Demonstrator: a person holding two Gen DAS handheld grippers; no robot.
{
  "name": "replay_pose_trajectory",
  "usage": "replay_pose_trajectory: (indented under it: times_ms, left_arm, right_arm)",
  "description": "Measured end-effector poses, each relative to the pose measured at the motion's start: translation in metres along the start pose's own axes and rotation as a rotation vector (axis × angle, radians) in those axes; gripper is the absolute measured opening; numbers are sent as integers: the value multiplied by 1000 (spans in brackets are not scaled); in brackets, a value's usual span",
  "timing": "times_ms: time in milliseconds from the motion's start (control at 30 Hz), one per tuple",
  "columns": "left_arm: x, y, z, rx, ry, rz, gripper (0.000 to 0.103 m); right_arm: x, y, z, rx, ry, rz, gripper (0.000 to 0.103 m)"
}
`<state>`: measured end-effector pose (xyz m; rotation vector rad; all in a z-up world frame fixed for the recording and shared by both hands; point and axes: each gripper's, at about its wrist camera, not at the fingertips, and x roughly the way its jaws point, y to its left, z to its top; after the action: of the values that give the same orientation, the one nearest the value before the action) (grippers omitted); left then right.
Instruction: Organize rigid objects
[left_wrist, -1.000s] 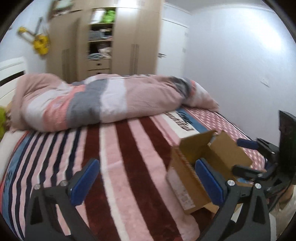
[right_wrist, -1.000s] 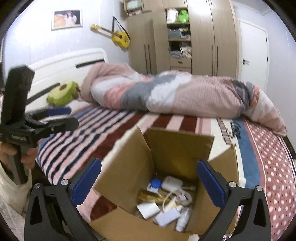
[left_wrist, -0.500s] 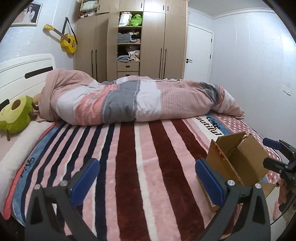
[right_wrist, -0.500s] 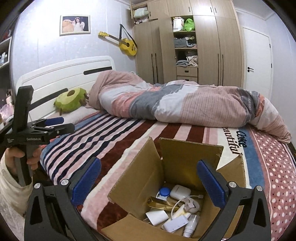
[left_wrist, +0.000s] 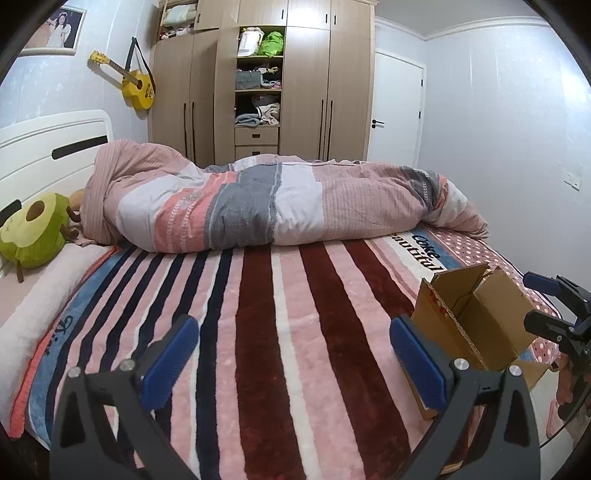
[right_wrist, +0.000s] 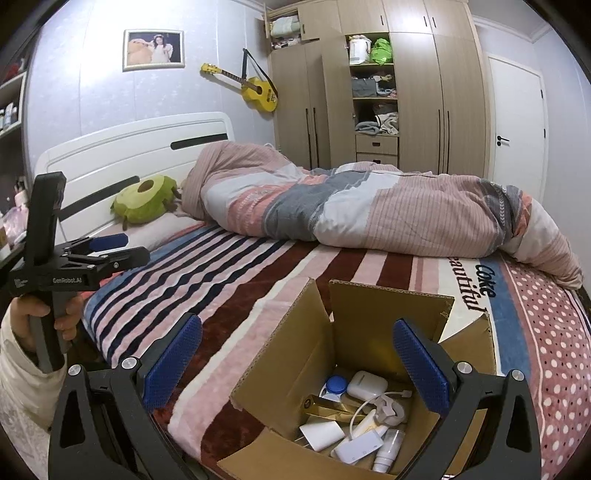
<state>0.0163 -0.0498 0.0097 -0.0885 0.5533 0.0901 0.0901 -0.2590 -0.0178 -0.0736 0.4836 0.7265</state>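
An open cardboard box (right_wrist: 284, 369) stands at the near edge of the bed; it also shows in the left wrist view (left_wrist: 469, 325). Inside lie several small things: a white earbud case (right_wrist: 367, 384), a blue-capped container (right_wrist: 335, 384), a gold box (right_wrist: 325, 404), a white charger (right_wrist: 320, 435), a white adapter (right_wrist: 358, 448) and a small bottle (right_wrist: 388, 448). My right gripper (right_wrist: 297, 363) is open and empty, above the box. My left gripper (left_wrist: 295, 360) is open and empty over the striped blanket (left_wrist: 258, 332), left of the box.
A rolled striped duvet (left_wrist: 277, 206) lies across the far half of the bed. A green avocado plush (left_wrist: 33, 232) sits by the white headboard (left_wrist: 51, 147). A wardrobe (left_wrist: 266, 81) and a door (left_wrist: 395, 110) stand behind.
Both grippers have drawn back and up from the bed. The left view has swung left, so the box now sits farther right and smaller. Both stay open.
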Motion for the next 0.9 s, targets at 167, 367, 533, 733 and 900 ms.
replay_pose_trajectory:
  times_ms: [167, 367, 533, 733, 900]
  left_arm:
    - [-1, 1, 0, -2, -2, 1, 103]
    - [-3, 2, 0, -3, -4, 1, 103]
    - [-2, 2, -1, -2, -3, 2, 103]
    - [-5, 3, -2, -2, -5, 4, 103]
    - [-5, 3, -2, -5, -5, 4, 103]
  right_arm:
    - [-2, 2, 2, -5, -1, 4, 103]
    - [-2, 4, 2, -3, 0, 4, 103]
    - [-1, 10, 5, -6, 19, -14, 103]
    - [-1, 10, 6, -2, 22, -14, 103]
    - [0, 6, 6, 0, 24, -14, 103]
